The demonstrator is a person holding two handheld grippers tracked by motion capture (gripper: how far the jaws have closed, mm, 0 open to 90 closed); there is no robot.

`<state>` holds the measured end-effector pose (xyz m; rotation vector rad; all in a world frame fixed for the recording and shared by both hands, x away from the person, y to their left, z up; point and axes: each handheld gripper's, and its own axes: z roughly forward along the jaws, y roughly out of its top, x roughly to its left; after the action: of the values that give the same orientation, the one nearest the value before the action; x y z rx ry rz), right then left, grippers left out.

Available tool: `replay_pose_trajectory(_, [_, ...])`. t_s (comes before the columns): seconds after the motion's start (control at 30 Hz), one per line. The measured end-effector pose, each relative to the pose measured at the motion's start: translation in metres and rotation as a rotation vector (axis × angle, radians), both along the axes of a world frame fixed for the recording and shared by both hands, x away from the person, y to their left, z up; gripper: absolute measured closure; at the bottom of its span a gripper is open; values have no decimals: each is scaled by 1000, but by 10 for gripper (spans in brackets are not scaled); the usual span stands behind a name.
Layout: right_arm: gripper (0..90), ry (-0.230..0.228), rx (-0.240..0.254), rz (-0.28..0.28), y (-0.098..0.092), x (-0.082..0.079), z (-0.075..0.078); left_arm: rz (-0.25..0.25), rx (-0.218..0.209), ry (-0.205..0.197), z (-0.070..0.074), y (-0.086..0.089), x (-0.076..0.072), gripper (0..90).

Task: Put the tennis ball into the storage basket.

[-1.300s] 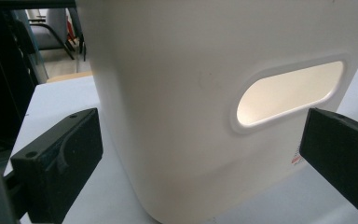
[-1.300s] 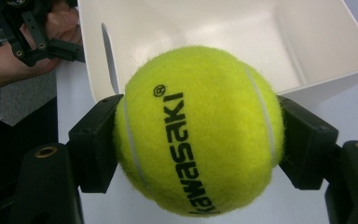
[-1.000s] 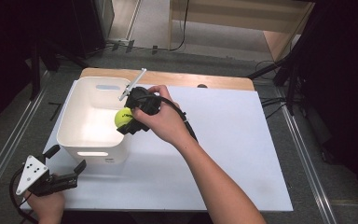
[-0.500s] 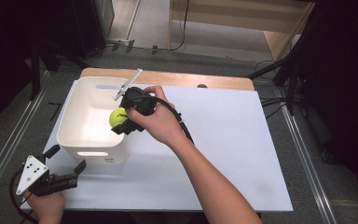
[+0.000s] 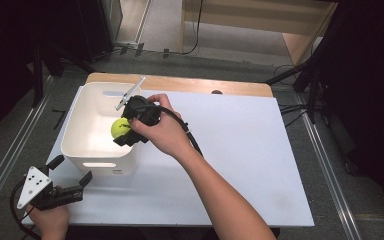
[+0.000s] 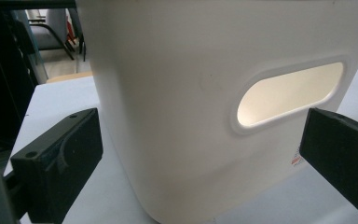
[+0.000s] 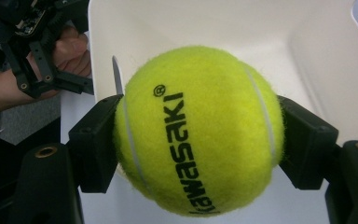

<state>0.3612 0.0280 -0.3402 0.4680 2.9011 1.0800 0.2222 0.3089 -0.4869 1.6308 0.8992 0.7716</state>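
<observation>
Right gripper [image 5: 124, 131]: held over the inside of the white bin, tilted down toward the bin's floor; a grey plate sticks up from its top toward the far wall.
Right fingers [image 7: 95, 144]: clamped on the tennis ball from two opposite sides, the black pads pressing into the felt.
Tennis ball [image 7: 198, 130]: yellow-green, with white seams and the black lettering "KAWASAKI"; it sits between the right fingers, inside the rim of the bin and clear of its floor.
White bin [image 5: 75, 142]: a plastic tub with rounded corners and an oval handle slot [image 6: 289, 93] in its near wall; it stands on the left part of the bench, toward the far edge.
Left gripper [image 5: 72, 186]: low at the near left corner of the bench, just in front of the bin's near wall and pointing at it.
Left fingers [image 6: 63, 161]: spread wide with nothing between the pads; in the left gripper view the bin's wall stands beyond them, and whether they touch it cannot be told.
Right hand [image 5: 162, 132]: wrapped around the right gripper's body, the forearm reaching in from the near edge across the bench.
Left hand [image 5: 50, 220]: gripping the left gripper at the near edge.
Bench [image 5: 240, 150]: a white sheet over a wooden top, bare to the right of the bin.
</observation>
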Motion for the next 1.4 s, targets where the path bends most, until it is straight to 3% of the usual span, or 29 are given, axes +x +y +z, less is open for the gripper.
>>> replay_pose_trajectory(0.27, [238,-8,3,11,6,0,-4,0,0,0,0,0,0,0])
replay_pose_trajectory(0.87, [238,22,-39,10,21,2,-17,1,-3,0,0,0,0,0])
replay_pose_trajectory(1.4, [237,18,-86,20,29,4,-28,0,-2,0,0,0,1,0])
